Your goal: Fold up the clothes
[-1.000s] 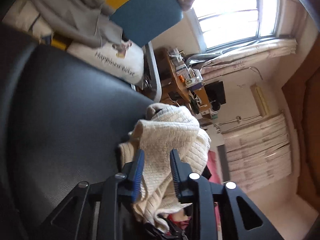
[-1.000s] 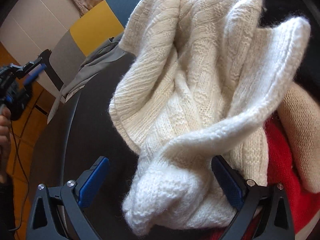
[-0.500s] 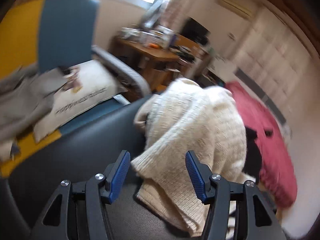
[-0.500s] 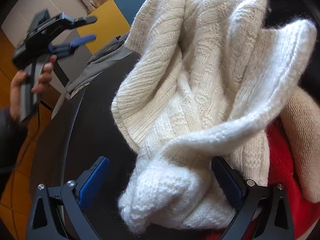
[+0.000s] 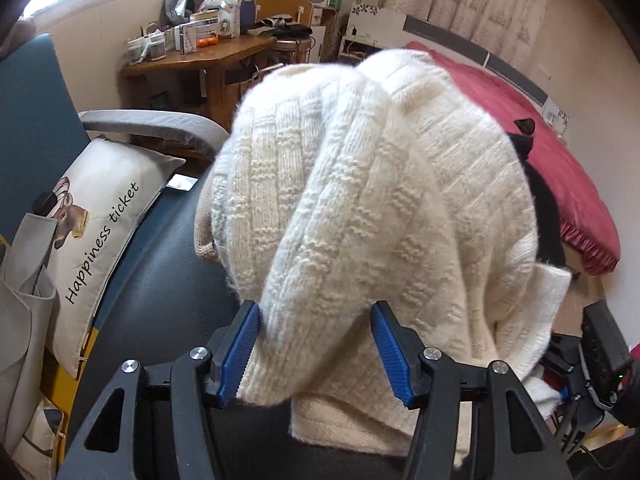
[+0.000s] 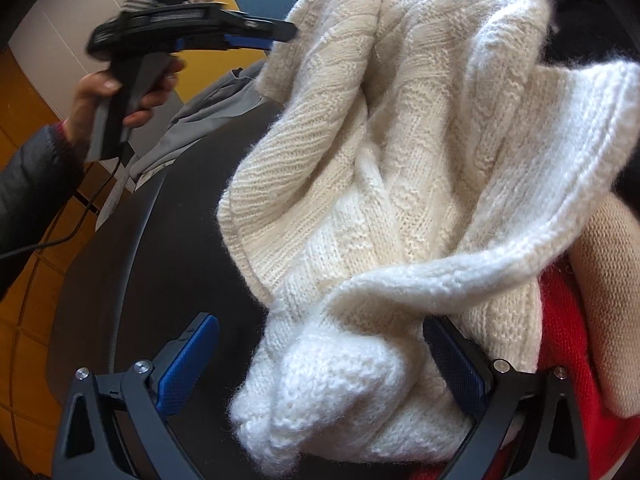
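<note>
Cream cable-knit wool fills both views: a sweater (image 5: 372,208) lies bunched in a loose heap on a black padded seat (image 5: 160,292), near its right edge, on top of a red garment (image 6: 568,360) and a beige knit (image 6: 612,280). The left gripper (image 5: 316,350) stands with its jaws wide, a thick roll of the sweater between the blue pads, which flank the wool without pinching it. The right gripper (image 6: 320,364) is also spread wide, low over the heap, with a sleeve or hem end resting between its fingers; neither tool grips the cloth. From the right wrist view a hand (image 6: 120,96) in a dark sleeve is seen carrying the left tool above the seat's far edge. A printed cushion (image 5: 104,236) and grey cloth (image 6: 200,120) sit along the seat's left side. The knit looks soft, bulky and stretchy, fairly light and not slippery; it will likely sag and drag, so a firm bite on a ribbed hem or cuff, not the loose middle, seems the surest hold
</note>
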Demonstrator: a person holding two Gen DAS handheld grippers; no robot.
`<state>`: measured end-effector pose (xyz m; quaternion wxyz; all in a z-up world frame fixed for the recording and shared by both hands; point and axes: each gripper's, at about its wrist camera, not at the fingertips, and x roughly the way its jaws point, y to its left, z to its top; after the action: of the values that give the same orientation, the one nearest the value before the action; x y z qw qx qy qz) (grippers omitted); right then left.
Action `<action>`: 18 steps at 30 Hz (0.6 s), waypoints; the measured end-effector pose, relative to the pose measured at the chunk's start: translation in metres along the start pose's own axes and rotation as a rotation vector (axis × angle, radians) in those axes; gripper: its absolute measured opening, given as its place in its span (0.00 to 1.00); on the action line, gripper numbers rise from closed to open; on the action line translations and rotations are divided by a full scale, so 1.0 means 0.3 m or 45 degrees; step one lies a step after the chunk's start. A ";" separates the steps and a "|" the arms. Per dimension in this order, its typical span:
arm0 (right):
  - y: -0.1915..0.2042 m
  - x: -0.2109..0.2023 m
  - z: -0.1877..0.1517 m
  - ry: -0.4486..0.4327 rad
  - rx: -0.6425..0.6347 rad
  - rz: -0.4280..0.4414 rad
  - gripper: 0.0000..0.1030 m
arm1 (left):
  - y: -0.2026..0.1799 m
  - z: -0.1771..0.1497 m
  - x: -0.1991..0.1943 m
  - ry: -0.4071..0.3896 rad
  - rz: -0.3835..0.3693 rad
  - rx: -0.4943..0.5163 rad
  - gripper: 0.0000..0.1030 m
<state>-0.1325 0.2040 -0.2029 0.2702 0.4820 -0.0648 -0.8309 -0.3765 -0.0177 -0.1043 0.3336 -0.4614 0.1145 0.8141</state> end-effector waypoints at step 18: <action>0.001 -0.024 0.008 0.027 0.032 -0.061 1.00 | -0.099 -0.165 -0.354 -0.328 0.294 -0.214 0.08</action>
<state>-0.1317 0.2072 -0.1959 0.2449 0.4956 -0.0607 -0.8311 -0.2866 -0.0664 -0.0399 0.2100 -0.3635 0.0545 0.9060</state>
